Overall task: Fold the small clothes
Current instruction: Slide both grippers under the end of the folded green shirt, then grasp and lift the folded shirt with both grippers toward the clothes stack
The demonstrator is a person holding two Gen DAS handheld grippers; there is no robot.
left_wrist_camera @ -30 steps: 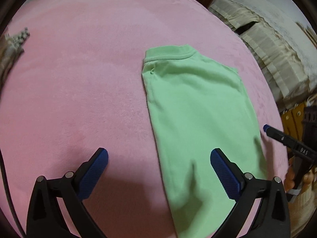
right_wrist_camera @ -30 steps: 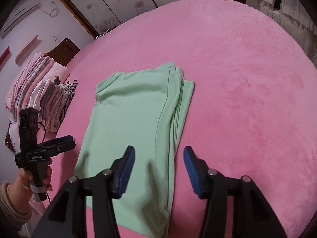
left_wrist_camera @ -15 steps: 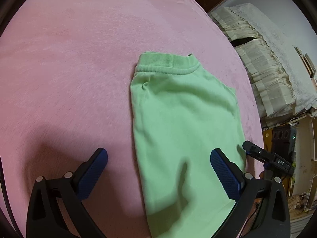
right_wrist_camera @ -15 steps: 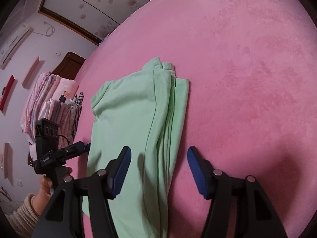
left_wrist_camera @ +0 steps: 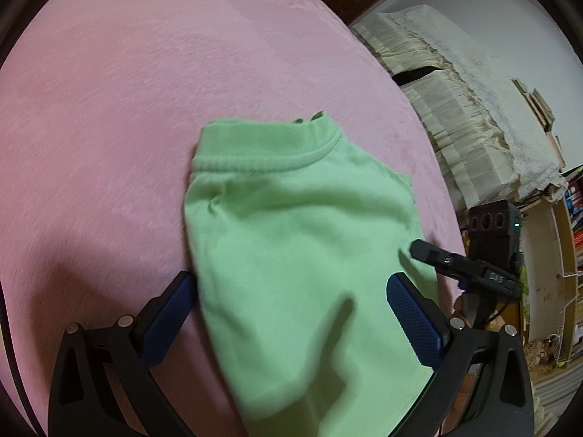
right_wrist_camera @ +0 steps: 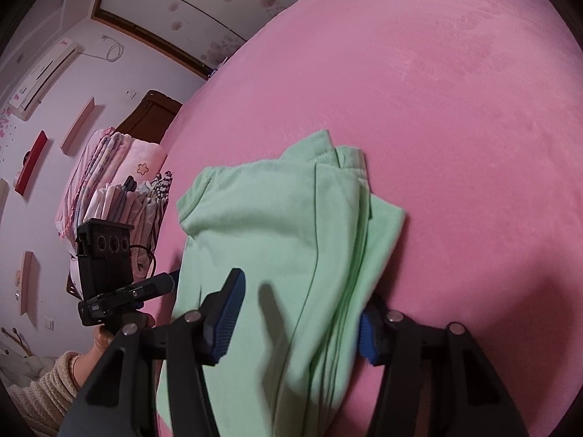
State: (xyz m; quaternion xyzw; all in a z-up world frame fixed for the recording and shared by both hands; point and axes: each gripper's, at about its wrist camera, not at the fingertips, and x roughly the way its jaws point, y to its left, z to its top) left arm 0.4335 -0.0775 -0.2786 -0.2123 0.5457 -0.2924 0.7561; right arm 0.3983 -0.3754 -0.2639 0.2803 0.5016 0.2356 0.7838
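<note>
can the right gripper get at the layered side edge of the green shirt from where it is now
Probably yes. The right gripper is open and its fingers already straddle the green shirt's stacked edge. Its jaws have just been closing, and nothing else lies on the pink blanket there.

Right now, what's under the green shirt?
The green shirt lies folded on the pink blanket, which shows all around it. Stacked folded layers show at its edge. Anything tucked inside the folds is covered.
</note>
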